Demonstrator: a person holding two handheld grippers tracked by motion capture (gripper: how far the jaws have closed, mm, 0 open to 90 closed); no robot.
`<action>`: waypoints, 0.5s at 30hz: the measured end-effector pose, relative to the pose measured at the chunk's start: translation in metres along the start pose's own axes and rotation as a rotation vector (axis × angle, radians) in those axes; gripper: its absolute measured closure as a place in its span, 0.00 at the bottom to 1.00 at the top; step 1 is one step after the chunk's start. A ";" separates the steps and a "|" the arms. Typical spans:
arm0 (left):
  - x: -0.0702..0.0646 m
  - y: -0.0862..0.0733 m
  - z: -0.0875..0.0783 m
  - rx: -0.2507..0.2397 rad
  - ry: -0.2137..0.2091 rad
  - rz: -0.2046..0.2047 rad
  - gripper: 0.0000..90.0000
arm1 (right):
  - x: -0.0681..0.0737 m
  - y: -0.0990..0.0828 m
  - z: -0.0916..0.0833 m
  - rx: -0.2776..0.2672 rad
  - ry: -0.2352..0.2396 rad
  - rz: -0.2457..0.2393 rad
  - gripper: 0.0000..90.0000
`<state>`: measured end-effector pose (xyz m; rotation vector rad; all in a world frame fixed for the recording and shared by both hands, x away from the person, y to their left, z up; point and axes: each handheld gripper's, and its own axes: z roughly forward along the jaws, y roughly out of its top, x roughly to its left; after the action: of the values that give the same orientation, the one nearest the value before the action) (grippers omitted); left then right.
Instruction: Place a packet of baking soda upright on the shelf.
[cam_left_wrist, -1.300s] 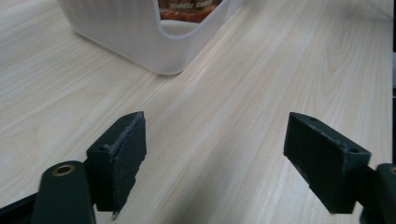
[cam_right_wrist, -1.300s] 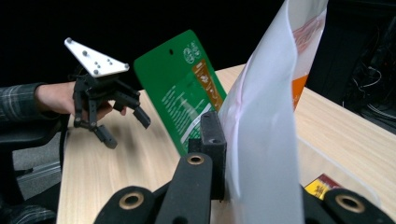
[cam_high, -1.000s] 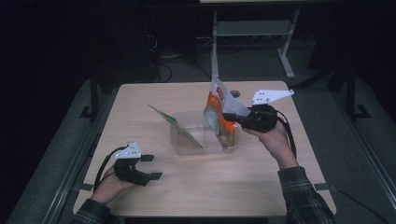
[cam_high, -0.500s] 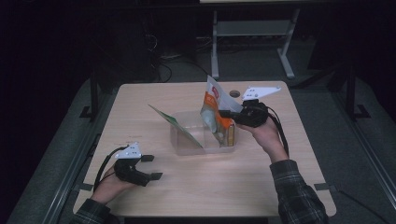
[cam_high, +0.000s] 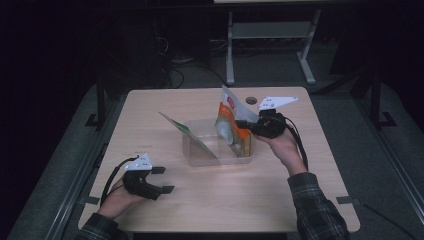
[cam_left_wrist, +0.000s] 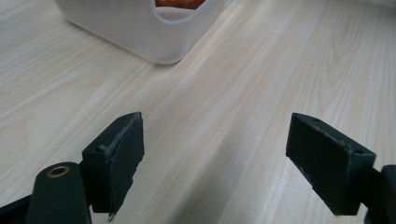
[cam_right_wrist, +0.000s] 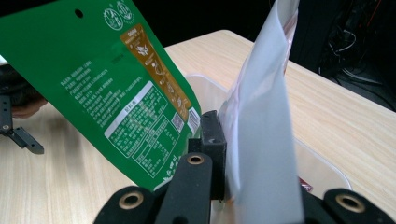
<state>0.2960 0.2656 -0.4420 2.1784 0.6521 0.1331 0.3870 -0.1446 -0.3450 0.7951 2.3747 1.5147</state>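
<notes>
At a pale wooden table (cam_high: 200, 210), seen from the high view, a person in a plaid sleeve (cam_high: 315, 210) works the right gripper (cam_high: 248, 124), its jaws clamped on a white and orange snack pouch (cam_high: 228, 122) that stands tilted with its lower end inside a clear plastic bin (cam_high: 197, 150) near the middle of the tabletop. A green pouch (cam_high: 187, 134) leans over the bin's left wall, its top corner pointing away to the left. The left gripper (cam_high: 163, 180) rests low at the near left of the table, well apart from the bin, jaws spread wide with nothing between them. From the left gripper view, the two black jaws stand far apart over bare wood, and the white corner of the bin (cam_left_wrist: 140, 32) sits ahead at the top, something orange just visible inside. From the right gripper view, the jaws pinch the white back of the snack pouch (cam_right_wrist: 264, 140) edge-on, while the green pouch (cam_right_wrist: 112, 88), printed with small white text and a brown label, slants just beside it over the bin's rim (cam_right_wrist: 317, 158); the left gripper (cam_right_wrist: 16, 130) shows far off at the left edge.
</notes>
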 end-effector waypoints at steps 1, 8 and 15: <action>0.000 0.000 0.000 0.003 -0.003 -0.002 0.21 | 0.000 0.000 0.001 0.005 -0.006 0.001 1.00; -0.001 0.000 0.002 0.013 -0.001 0.004 0.21 | -0.002 -0.005 0.008 0.045 -0.029 0.002 1.00; -0.002 0.000 0.003 0.017 -0.001 0.014 0.21 | -0.006 -0.012 0.011 0.059 -0.032 0.018 0.98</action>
<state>0.2953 0.2625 -0.4439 2.1996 0.6400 0.1339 0.3929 -0.1428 -0.3612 0.8497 2.4054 1.4346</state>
